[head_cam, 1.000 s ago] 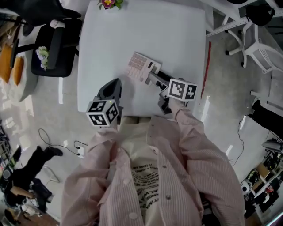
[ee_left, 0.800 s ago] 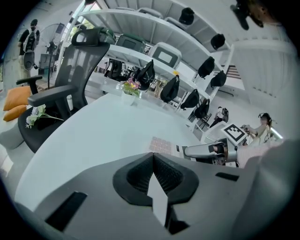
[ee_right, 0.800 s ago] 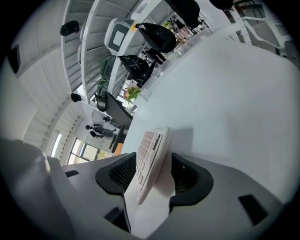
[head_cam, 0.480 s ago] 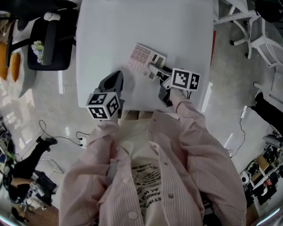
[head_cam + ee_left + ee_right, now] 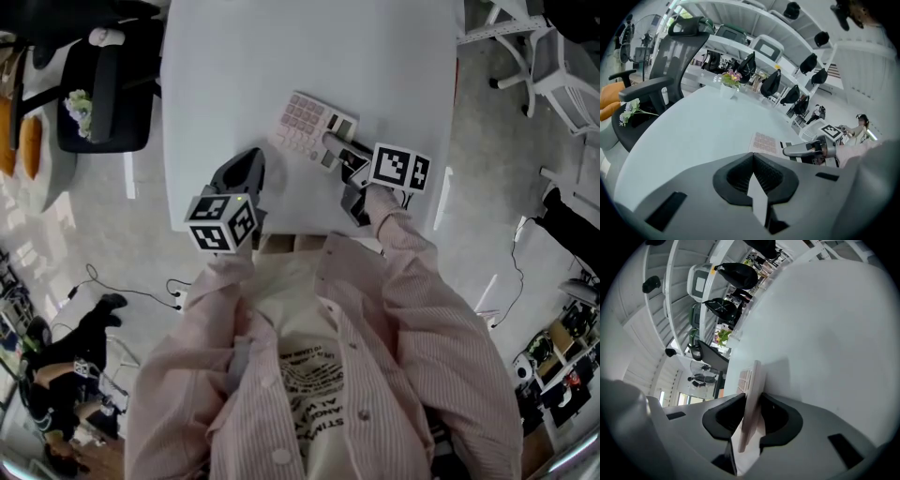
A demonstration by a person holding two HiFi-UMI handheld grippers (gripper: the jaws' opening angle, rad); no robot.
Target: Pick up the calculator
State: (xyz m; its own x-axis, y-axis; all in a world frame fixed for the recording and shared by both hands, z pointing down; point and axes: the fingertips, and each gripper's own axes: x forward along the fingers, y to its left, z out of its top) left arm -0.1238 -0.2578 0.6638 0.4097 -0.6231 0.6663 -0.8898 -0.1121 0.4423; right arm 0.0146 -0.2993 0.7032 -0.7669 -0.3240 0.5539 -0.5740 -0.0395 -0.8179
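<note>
A pale pink calculator (image 5: 305, 127) lies on the white table (image 5: 281, 56), right of the middle. My right gripper (image 5: 330, 148) has its jaws around the calculator's near end. They have just been closing. In the right gripper view the calculator (image 5: 752, 385) shows edge-on between the jaws of my right gripper (image 5: 751, 401), and both pads press on it. My left gripper (image 5: 246, 169) hovers over the table's near edge, left of the calculator, shut with nothing in it. The left gripper view shows the left gripper (image 5: 753, 157), the calculator (image 5: 765, 142) and the right gripper (image 5: 797, 150) ahead to the right.
A black office chair (image 5: 103, 84) stands at the table's left side. A white chair (image 5: 562, 75) is off to the right. A small pot of flowers (image 5: 730, 79) sits at the table's far edge. A person (image 5: 66, 375) is on the floor at lower left.
The right gripper's jaws have closed on the calculator's near end and the gripper has rolled a little. The left gripper stays near the table's front edge.
</note>
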